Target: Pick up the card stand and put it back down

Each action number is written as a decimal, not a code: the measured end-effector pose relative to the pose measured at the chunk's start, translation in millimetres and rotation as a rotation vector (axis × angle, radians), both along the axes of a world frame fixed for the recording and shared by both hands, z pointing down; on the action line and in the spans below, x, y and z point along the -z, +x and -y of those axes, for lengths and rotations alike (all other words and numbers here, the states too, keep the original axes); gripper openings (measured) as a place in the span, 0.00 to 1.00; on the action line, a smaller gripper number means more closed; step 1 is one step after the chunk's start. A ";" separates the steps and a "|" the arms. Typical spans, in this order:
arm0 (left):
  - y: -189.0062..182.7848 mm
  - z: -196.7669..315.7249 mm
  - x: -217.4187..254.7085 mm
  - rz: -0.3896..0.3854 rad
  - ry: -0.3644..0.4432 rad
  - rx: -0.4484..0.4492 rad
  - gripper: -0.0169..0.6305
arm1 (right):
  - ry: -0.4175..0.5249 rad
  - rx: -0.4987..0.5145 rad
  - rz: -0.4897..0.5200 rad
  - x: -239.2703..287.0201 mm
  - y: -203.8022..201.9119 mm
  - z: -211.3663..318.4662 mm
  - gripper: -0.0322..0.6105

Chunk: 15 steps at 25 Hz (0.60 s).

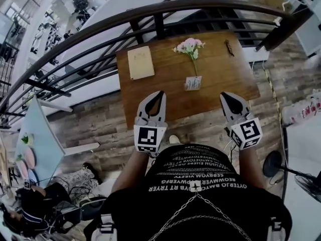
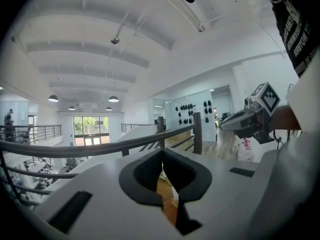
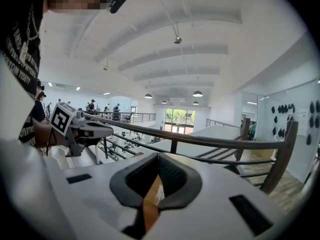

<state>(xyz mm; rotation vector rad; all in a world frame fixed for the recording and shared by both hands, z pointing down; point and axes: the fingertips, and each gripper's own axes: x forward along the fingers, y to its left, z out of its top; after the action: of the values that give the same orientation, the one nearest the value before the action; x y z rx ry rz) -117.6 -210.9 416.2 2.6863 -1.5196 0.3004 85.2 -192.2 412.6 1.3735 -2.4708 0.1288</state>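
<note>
1. My left claw [image 1: 160, 94] is pinched together with nothing in it; only a sliver of brown wood shows in the gap below the tips.
2. My right claw [image 1: 223, 96] is pinched together too, and it is also empty.
3. Both claws hover over the near edge of the wooden table [image 1: 220, 74], side by side and well apart, pointing across it.
4. The card stand [image 1: 193, 83] sits upright on the table, near that edge and between my two claws. It is a little beyond them, and neither claw touches it.
5. A stem of pink flowers [image 1: 189, 46] rises right behind the stand.
6. A beige pad [image 1: 140, 63] lies flat at the far left corner of the table.
7. A dark curved railing [image 1: 150, 9] runs along the table's far side.
</note>
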 end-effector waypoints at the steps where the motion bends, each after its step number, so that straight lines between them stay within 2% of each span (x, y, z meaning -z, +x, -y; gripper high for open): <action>1: -3.3 3.6 -1.6 -0.007 -0.002 0.001 0.07 | 0.000 -0.009 -0.008 -1.7 2.2 2.0 0.07; 6: -5.2 15.9 -5.9 -0.003 -0.006 -0.007 0.07 | -0.021 -0.040 -0.006 -16.3 6.3 7.7 0.07; 15: -10.3 22.3 -10.5 0.024 -0.022 0.038 0.07 | -0.142 0.045 -0.019 -80.0 -6.8 25.5 0.07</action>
<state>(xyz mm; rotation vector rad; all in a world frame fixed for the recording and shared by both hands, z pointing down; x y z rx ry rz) -127.8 -233.1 426.7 2.6432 -1.5617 0.3469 78.5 -217.6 492.6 1.2546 -2.4241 0.2743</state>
